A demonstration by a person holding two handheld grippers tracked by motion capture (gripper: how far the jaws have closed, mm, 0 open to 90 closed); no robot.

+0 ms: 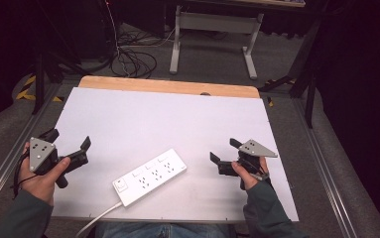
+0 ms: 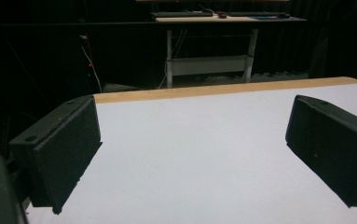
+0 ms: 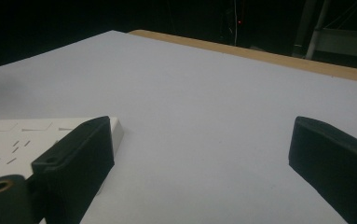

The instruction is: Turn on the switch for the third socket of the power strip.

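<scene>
A white power strip (image 1: 150, 176) lies slantwise near the front edge of the white table top (image 1: 158, 119), its cable trailing off the front. My left gripper (image 1: 68, 139) rests at the table's left edge, held in a hand, jaws wide apart with nothing between them; in the left gripper view its gripper (image 2: 192, 154) frames bare white surface. My right gripper (image 1: 223, 151) sits to the right of the strip, open and empty. In the right gripper view the strip's end (image 3: 31, 140) lies behind the left jaw of the gripper (image 3: 204, 168).
A wooden strip (image 1: 167, 87) runs along the table's far edge. Beyond it stand a white desk frame (image 1: 215, 29) and loose cables (image 1: 133, 62) on the floor. Metal rails (image 1: 321, 163) border the table's sides.
</scene>
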